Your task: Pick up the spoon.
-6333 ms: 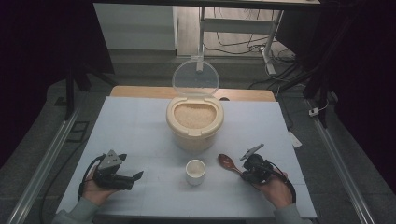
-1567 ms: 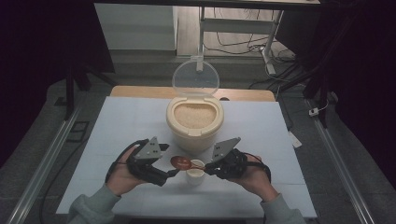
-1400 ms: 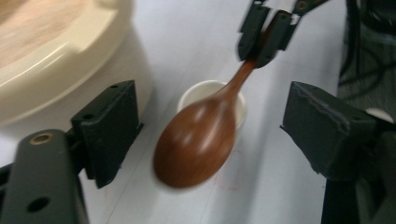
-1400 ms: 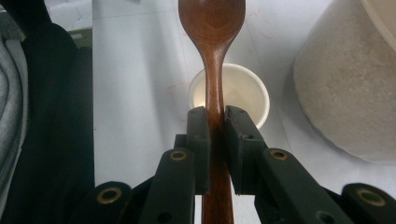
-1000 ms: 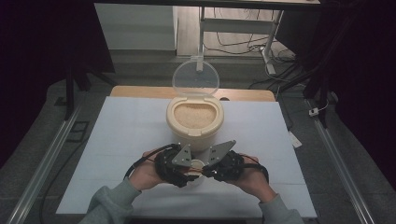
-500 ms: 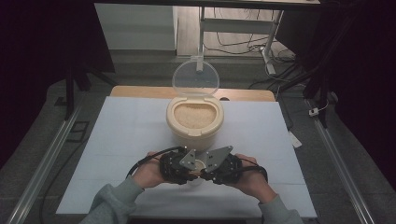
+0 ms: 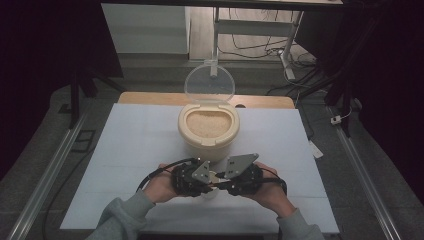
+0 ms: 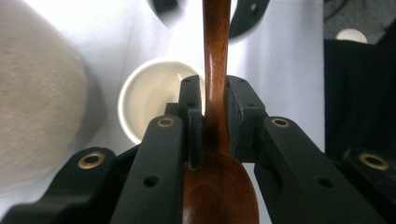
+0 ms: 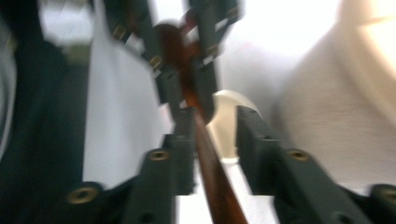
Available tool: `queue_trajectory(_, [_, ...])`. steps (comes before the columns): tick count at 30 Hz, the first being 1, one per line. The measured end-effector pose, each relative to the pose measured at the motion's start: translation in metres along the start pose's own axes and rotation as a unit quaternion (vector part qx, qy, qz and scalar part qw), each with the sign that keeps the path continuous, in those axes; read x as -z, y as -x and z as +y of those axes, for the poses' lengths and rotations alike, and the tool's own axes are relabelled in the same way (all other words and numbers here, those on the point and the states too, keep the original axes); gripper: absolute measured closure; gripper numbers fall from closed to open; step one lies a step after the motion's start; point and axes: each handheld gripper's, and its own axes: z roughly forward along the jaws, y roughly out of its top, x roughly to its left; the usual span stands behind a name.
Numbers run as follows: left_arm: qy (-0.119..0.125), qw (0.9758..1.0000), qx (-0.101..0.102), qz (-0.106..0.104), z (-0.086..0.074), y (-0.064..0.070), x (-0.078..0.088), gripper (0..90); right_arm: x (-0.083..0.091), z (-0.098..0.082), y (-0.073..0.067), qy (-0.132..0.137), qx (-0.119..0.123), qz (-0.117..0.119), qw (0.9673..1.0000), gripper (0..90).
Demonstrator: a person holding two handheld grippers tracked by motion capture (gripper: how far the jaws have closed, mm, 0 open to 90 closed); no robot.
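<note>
Left gripper view — one spoon [image 8: 216, 93], one cup [image 8: 154, 100]

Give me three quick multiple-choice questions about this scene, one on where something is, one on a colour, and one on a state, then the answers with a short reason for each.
1. Where is the small white cup?
A. On the table just in front of the rice container
B. Inside the rice container
C. At the table's far left corner

2. What colour is the spoon?
A. White
B. Dark brown
C. Blue

3. How is the rice container's lid?
A. Shut
C. Lying flat on the table
B. Standing open

Answers: 1 A, the left gripper view shows the cup beside the container wall. 2 B, the wooden handle between the left tongs is brown. 3 B, the clear lid stands upright behind the exposed rice.
</note>
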Motion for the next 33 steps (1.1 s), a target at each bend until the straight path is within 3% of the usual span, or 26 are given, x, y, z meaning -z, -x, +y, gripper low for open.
queue_trajectory(3, [0.013, 0.9998, 0.007, 0.012, -0.002, -0.002, 0.004, 76.8, 0.013, -0.003, 0.004, 0.049, -0.038, -0.042, 0.9972, 55.5])
queue_trajectory(4, [0.015, 0.9997, 0.009, 0.014, -0.003, -0.003, 0.005, 76.9, 0.017, -0.005, 0.005, 0.066, -0.053, -0.055, 0.9949, 53.7])
queue_trajectory(5, [0.015, 0.9997, 0.009, 0.014, -0.003, -0.003, 0.005, 77.0, 0.022, -0.007, 0.006, 0.081, -0.068, -0.064, 0.9924, 52.0])
queue_trajectory(6, [0.019, 0.9996, 0.011, 0.016, -0.003, -0.004, 0.006, 77.0, 0.022, -0.007, 0.006, 0.081, -0.068, -0.064, 0.9924, 52.0])
queue_trajectory(7, [0.023, 0.9994, 0.015, 0.021, -0.005, -0.005, 0.007, 77.2, 0.03, -0.012, 0.008, 0.117, -0.1, -0.083, 0.9846, 48.8])
queue_trajectory(10, [0.028, 0.999, 0.023, 0.027, -0.007, -0.008, 0.01, 77.4, 0.037, -0.021, 0.01, 0.146, -0.141, -0.1, 0.9741, 45.8])
queue_trajectory(11, [0.03, 0.9988, 0.026, 0.027, -0.008, -0.008, 0.01, 77.4, 0.038, -0.024, 0.011, 0.15, -0.149, -0.105, 0.9718, 45.1])
queue_trajectory(12, [0.033, 0.9986, 0.029, 0.03, -0.009, -0.009, 0.01, 77.4, 0.038, -0.024, 0.011, 0.15, -0.149, -0.105, 0.9718, 45.1])
queue_trajectory(13, [0.035, 0.9984, 0.032, 0.032, -0.01, -0.01, 0.011, 77.6, 0.04, -0.031, 0.012, 0.164, -0.176, -0.119, 0.9632, 43.3])
queue_trajectory(14, [0.037, 0.9982, 0.032, 0.035, -0.01, -0.011, 0.012, 77.6, 0.04, -0.031, 0.012, 0.164, -0.176, -0.119, 0.9632, 43.3])
queue_trajectory(15, [0.04, 0.9979, 0.035, 0.038, -0.011, -0.012, 0.012, 77.6, 0.042, -0.038, 0.013, 0.178, -0.202, -0.123, 0.9551, 42.4])
queue_trajectory(16, [0.043, 0.9976, 0.037, 0.04, -0.012, -0.013, 0.013, 77.6, 0.042, -0.038, 0.013, 0.178, -0.202, -0.123, 0.9551, 42.4])
queue_trajectory(17, [0.05, 0.9968, 0.044, 0.045, -0.013, -0.014, 0.014, 77.8, 0.041, -0.043, 0.015, 0.189, -0.221, -0.122, 0.949, 41.2])
queue_trajectory(18, [0.05, 0.9968, 0.044, 0.045, -0.013, -0.014, 0.014, 77.8, 0.041, -0.043, 0.015, 0.189, -0.221, -0.122, 0.949, 41.2])
queue_trajectory(20, [0.054, 0.9961, 0.047, 0.051, -0.014, -0.014, 0.015, 77.9, 0.038, -0.051, 0.014, 0.187, -0.242, -0.126, 0.9436, 39.9])
queue_trajectory(23, [0.061, 0.9951, 0.051, 0.058, -0.015, -0.015, 0.017, 77.9, 0.035, -0.054, 0.014, 0.183, -0.252, -0.127, 0.9417, 38.2])
queue_trajectory(25, [0.067, 0.9943, 0.054, 0.063, -0.016, -0.015, 0.018, 78.0, 0.03, -0.056, 0.013, 0.182, -0.269, -0.124, 0.9377, 36.6])
queue_trajectory(30, [0.081, 0.9922, 0.057, 0.076, -0.016, -0.014, 0.02, 78.1, 0.024, -0.056, 0.011, 0.175, -0.283, -0.126, 0.9344, 34.4])
queue_trajectory(31, [0.086, 0.9912, 0.059, 0.081, -0.017, -0.014, 0.021, 78.1, 0.021, -0.055, 0.01, 0.175, -0.294, -0.125, 0.9314, 34.2])
queue_trajectory(32, [0.086, 0.9912, 0.059, 0.081, -0.017, -0.014, 0.021, 78.1, 0.021, -0.055, 0.01, 0.175, -0.294, -0.125, 0.9314, 34.2])
queue_trajectory(33, [0.088, 0.9908, 0.06, 0.083, -0.017, -0.013, 0.021, 78.1, 0.019, -0.055, 0.009, 0.175, -0.301, -0.124, 0.9292, 34.2])
